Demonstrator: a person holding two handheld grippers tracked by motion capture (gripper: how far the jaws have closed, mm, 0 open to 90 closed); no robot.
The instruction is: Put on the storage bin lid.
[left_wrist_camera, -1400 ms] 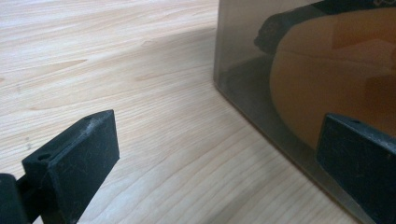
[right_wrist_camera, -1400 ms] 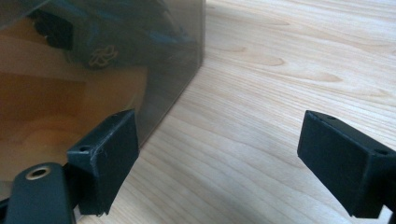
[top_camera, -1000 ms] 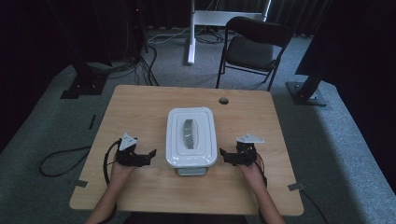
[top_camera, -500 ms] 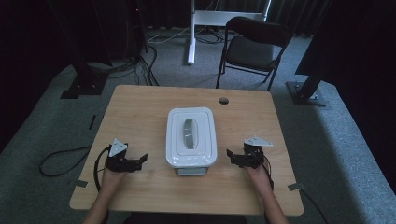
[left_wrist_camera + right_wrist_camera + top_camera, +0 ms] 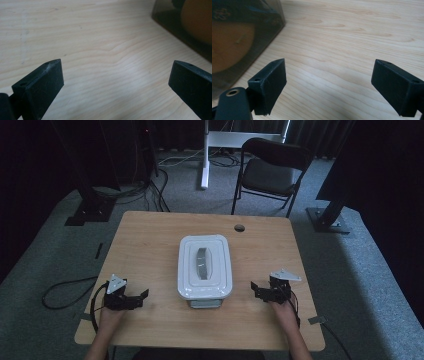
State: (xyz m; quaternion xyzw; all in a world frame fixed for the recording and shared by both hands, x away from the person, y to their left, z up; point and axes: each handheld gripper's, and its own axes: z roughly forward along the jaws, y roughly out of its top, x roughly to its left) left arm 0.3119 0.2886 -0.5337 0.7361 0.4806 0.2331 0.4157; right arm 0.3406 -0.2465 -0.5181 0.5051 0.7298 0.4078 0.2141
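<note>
So there's a covered container (image 5: 205, 267) sitting dead center on the wooden bench (image 5: 150, 240) in the high view, white lid (image 5: 216, 251) on top with a grey handle strip (image 5: 202, 263) running down the middle. The body under the lid looks smoky and see-through: in the left tool's view a corner of it (image 5: 185, 27) sits in the upper right of the frame with something orange-ish inside, and in the right tool's view it (image 5: 239, 37) takes up the upper left, same orange blob behind the dark wall. Can't tell what the orange thing actually is.

Left tool (image 5: 143, 296) is in the lower left of the high view, resting low over the bench, jaws spread wide with nothing between them but bare wood. It's off to the side of the container, not touching it. Right tool (image 5: 255, 289) is in the lower right, jaws pointing at the container's side, also spread wide and holding nothing, close to the container but apart from it.

Further back, a small round hole (image 5: 239, 227) near the bench's far edge, and a dark folding chair (image 5: 270, 170) on the carpet beyond it at the top of the frame.
</note>
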